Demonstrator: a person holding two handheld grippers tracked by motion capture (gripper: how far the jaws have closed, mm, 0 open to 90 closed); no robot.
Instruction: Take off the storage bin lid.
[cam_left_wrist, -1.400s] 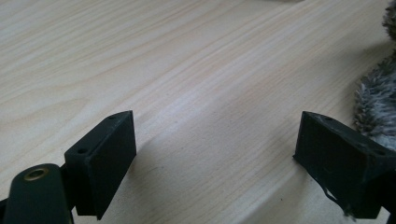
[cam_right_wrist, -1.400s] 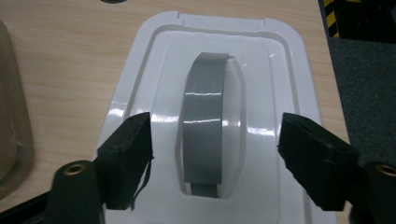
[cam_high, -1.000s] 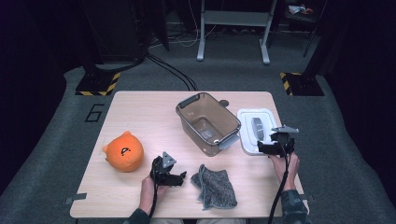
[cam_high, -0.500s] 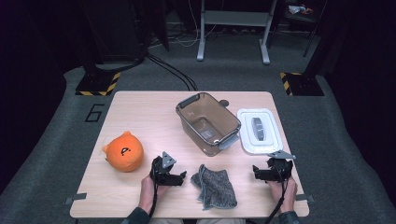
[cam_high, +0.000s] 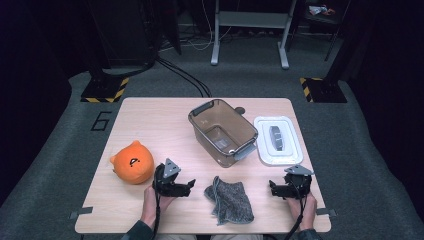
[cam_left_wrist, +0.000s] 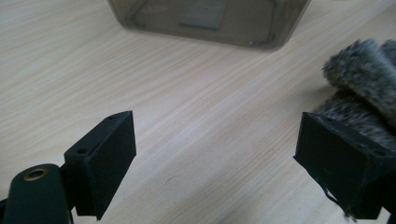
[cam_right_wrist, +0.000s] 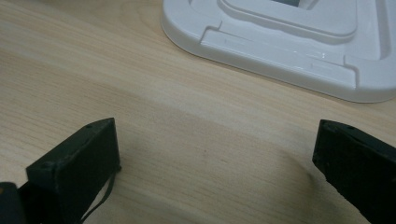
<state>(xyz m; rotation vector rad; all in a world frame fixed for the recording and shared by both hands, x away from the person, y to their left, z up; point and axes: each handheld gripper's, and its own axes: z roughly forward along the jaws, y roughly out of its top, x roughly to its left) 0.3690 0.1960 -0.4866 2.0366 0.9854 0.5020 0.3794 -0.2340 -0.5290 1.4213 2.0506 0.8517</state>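
While both grippers rest wide open, we eye the cloth (cam_high: 230, 198).
It lies at three o'clock of our left gripper (cam_high: 187, 186), nearer than our right gripper (cam_high: 273, 189).

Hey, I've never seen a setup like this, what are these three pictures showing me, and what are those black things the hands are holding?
A person sits at a wooden table with a handheld two-jaw grasping tool in each hand: the left tool and the right tool. One picture looks down from above; the other two come from cameras riding on each tool. On the table lie an orange plush toy, a clear plastic bin, its white lid and a grey fuzzy cloth. Both tools are open, holding nothing.
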